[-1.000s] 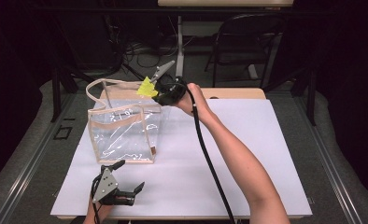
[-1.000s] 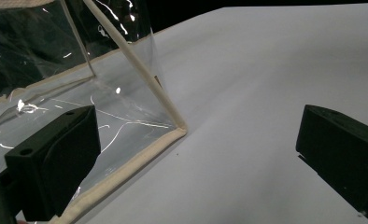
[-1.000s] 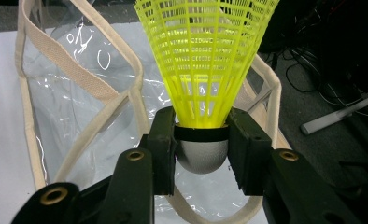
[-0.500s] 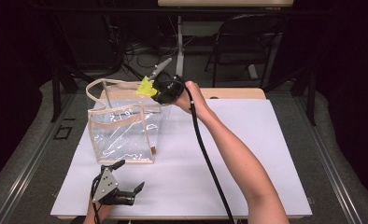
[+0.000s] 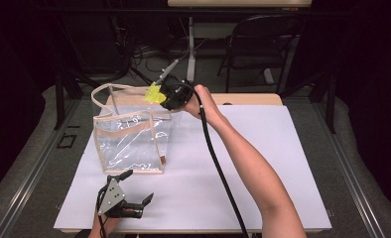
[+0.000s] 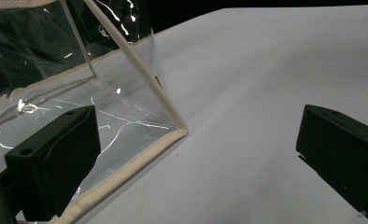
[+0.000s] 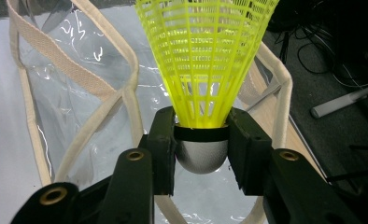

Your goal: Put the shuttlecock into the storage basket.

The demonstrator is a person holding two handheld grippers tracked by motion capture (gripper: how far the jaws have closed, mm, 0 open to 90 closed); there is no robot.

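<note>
Barely shifted since prev frames: R gripper [image 5: 160, 94] w/ yellow shuttlecock [image 7: 205, 60] still over far rim of clear bag [image 5: 131, 144]. Pinching shuttlecock at its cork base, skirt pointing away from jaws, bag opening just below. L gripper [image 5: 134, 191] spread wide, nothing between its 2 jaws, bag corner just ahead-left.

1. The bag [image 5: 131, 141] stands on the desk [image 5: 283, 163], left of centre frame.
2. The shuttlecock [image 5: 155, 93] hangs above the bag's far rim.
3. The left gripper [image 5: 134, 197] sits below the bag, lower left.
</note>
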